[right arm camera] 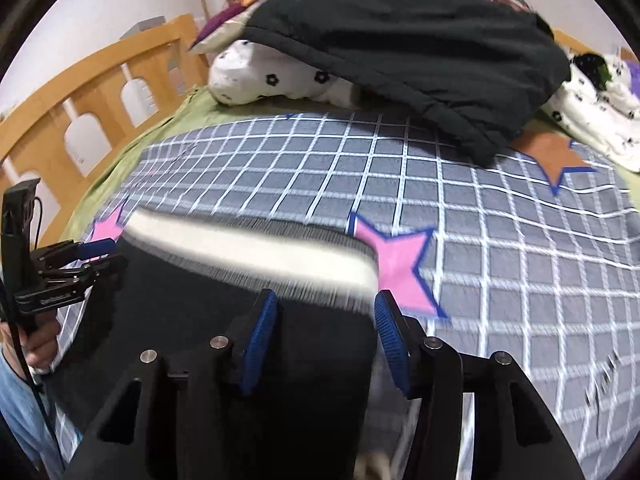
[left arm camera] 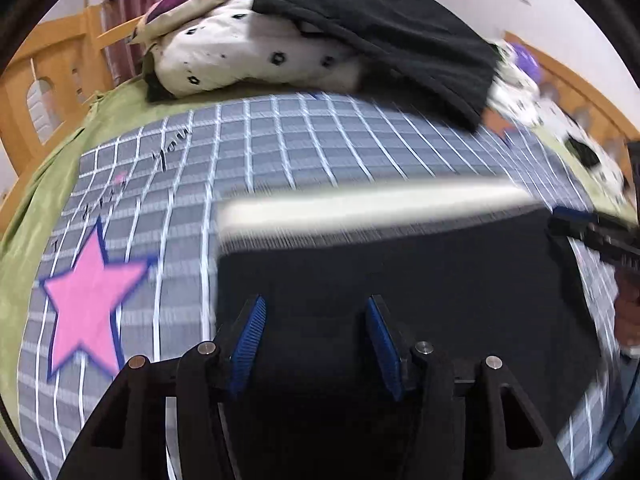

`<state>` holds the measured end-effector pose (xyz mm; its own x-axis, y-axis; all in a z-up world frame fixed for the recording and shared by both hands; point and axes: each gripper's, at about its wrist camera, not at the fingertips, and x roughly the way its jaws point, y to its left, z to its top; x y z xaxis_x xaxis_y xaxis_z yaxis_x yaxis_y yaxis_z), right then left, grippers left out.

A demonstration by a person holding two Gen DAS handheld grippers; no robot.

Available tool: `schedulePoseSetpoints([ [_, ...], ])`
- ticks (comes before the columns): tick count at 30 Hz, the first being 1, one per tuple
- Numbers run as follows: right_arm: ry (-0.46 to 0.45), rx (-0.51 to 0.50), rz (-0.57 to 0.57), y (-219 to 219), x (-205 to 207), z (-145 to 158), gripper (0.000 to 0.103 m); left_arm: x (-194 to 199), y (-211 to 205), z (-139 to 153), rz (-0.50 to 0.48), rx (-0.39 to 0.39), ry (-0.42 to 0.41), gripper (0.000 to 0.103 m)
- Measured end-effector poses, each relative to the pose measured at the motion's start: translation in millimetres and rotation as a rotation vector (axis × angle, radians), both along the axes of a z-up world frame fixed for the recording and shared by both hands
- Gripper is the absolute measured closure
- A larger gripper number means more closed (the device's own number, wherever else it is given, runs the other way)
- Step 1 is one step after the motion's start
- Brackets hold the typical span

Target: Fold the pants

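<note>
Left wrist view looks down on the black pants (left arm camera: 400, 276), a smooth dark cloth lying flat on the bed with a pale, ribbed waistband (left arm camera: 372, 204) running across its far edge; motion blur smears the band. The left gripper (left arm camera: 316, 340) hangs over the pants with its jaws spread wide, the blue ridged pads (left arm camera: 250, 344) gripping nothing. The right gripper (left arm camera: 592, 232) shows at the right edge by the pants' corner, blurred.

In the right wrist view the right gripper (right arm camera: 326, 340) also stands wide open above the pants (right arm camera: 200, 320), near the waistband's (right arm camera: 256, 256) right end, empty. The left gripper (right arm camera: 96, 256) sits at the pants' left edge, its blue-tipped fingers apart; small white lettering on its body is too small to read.

The bedspread (right arm camera: 500, 280) is grey quilted fabric with a white grid, pink stars (right arm camera: 400, 264) edged in blue and an orange star (right arm camera: 552, 156). Black script on it includes "You" (left arm camera: 172, 148); the rest is unreadable. Beyond lie a white pillow with black flowers (right arm camera: 272, 80), a black quilted garment (right arm camera: 420, 52) draped over it, and a wooden headboard (right arm camera: 100, 92) with arched cutouts.
</note>
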<state>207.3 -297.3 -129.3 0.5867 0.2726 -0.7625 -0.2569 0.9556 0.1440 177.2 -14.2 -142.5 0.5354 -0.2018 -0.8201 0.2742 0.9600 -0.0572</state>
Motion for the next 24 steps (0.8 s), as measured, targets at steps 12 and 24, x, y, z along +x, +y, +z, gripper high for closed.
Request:
schedulePoseSetpoints([
  [12, 0.031, -0.022, -0.046, -9, -144, -35, 0.052, -157, 19, -11, 0.035, 0.014, -0.058, 0.053],
  [24, -0.073, 0.004, 0.004, -7, -175, -20, 0.052, -180, 44, -24, 0.082, 0.083, -0.002, 0.06],
])
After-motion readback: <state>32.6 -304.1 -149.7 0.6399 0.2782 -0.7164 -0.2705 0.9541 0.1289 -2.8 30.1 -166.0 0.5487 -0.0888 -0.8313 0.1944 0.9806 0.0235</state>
